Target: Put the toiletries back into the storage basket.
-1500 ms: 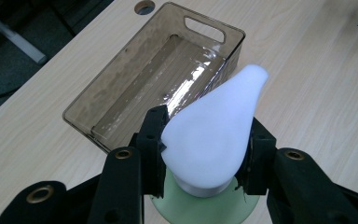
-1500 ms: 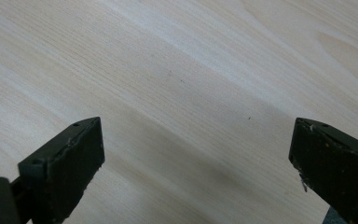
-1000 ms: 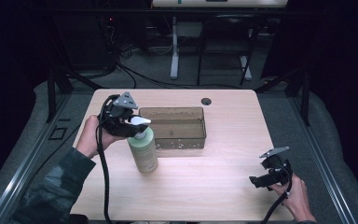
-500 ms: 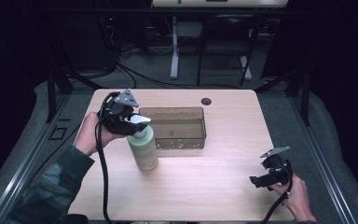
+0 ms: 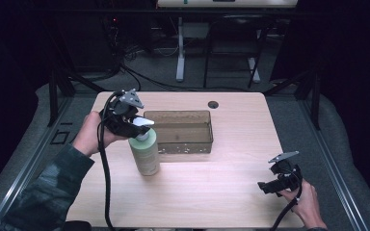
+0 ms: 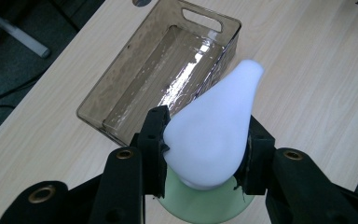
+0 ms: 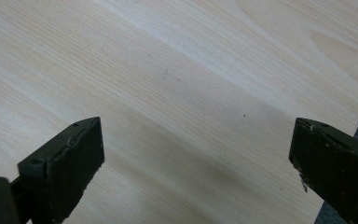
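A pale green bottle with a white pump head stands upright on the wooden table, just left of a clear brown tray. My left gripper is shut on the pump head, one jaw on each side of it. The tray shows beyond the pump head, with nothing in it. My right gripper rests low near the table's front right corner, jaws wide open over bare wood.
A small dark hole sits in the tabletop behind the tray. Black cables trail from both grippers. Table legs and cables stand on the dark floor beyond the far edge. The right table edge lies close to my right gripper.
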A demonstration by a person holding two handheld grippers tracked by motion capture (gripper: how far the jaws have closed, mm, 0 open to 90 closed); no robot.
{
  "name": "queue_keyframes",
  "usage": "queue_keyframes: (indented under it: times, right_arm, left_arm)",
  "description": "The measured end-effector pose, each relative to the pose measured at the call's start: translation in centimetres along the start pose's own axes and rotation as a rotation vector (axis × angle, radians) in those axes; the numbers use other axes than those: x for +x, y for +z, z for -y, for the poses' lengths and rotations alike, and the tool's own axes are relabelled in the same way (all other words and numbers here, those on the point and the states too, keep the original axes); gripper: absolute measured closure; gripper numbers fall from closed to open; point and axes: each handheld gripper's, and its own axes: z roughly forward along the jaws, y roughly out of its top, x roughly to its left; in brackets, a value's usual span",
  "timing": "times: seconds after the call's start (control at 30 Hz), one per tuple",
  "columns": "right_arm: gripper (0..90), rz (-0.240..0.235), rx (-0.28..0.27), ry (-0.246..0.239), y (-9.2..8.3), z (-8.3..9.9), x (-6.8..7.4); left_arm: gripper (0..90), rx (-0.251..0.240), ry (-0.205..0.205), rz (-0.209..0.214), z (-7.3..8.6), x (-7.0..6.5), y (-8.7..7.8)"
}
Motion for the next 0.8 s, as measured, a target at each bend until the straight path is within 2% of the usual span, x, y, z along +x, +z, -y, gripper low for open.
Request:
queue_keyframes:
  times: [0.37, 0.4, 0.8]
  right_arm:
    - [2.6, -0.002, 0.0, -0.001, 0.0, 0.0, 0.0]
    - [2.6, 0.0, 0.002, -0.001, 0.0, 0.0, 0.0]
    - [2.7, 0.0, 0.002, -0.002, 0.0, 0.0, 0.0]
  left_arm:
    - [60.7, 0.045, 0.014, 0.005, -0.6, 0.3, -0.5]
    - [60.7, 0.059, 0.025, 0.01, -0.8, 0.3, -0.6]
    - [60.8, 0.092, 0.048, -0.002, -1.7, 0.4, -1.5]
